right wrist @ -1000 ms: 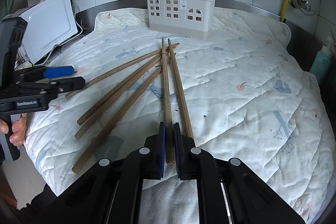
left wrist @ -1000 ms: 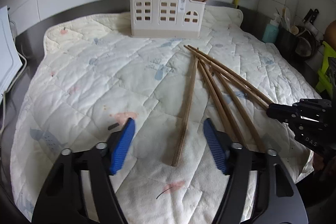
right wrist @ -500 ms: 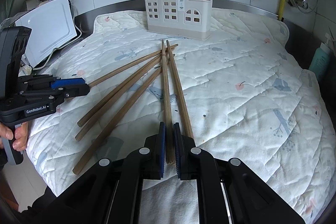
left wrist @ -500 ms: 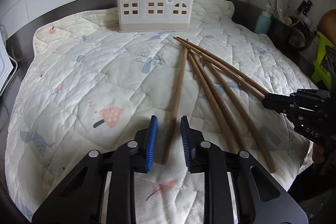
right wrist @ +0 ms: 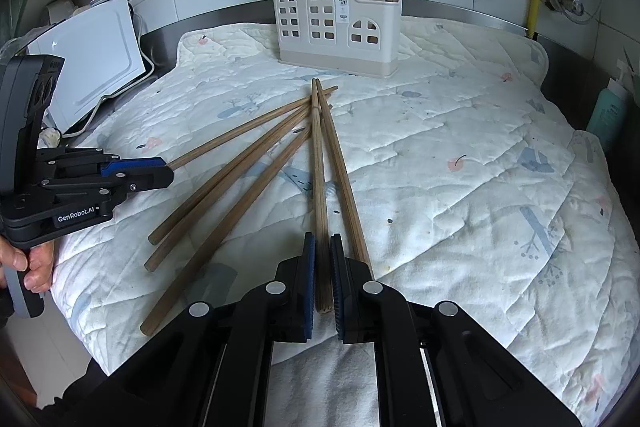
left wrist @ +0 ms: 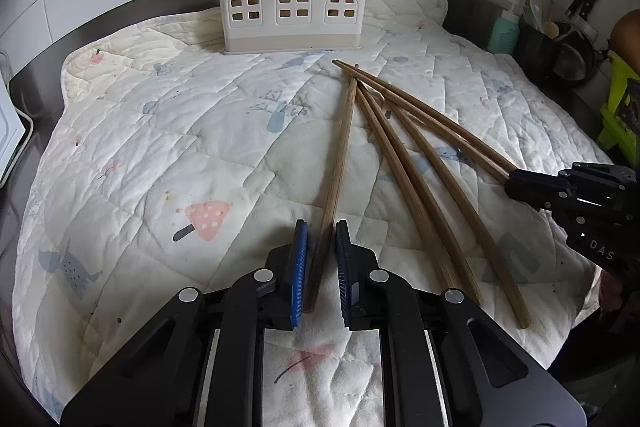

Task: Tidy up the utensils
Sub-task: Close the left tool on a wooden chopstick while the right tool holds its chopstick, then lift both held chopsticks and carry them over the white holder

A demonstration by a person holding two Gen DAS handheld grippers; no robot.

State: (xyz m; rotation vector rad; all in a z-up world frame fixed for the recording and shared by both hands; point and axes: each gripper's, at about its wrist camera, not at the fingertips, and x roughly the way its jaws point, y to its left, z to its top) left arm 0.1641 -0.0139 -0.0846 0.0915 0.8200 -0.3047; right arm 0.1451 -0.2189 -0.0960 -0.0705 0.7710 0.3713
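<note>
Several long wooden chopsticks fan out on a quilted cloth. My left gripper straddles the near end of the leftmost chopstick. Its jaws are closing, and a thin gap still shows beside the stick. From the right wrist view, the left gripper sits low at that stick's end. My right gripper is shut on another chopstick, which lies flat on the cloth; it also shows from the left. A beige utensil holder stands at the back with chopsticks upright in it.
A white appliance with a cable sits off the cloth's left edge. A teal bottle and dark pots stand to the right. Tiled wall and pipes rise behind the holder. A hand grips the left handle.
The left gripper's jaws have narrowed from wide apart to close around the leftmost chopstick's near end. The right gripper has stayed shut on its chopstick without moving.
</note>
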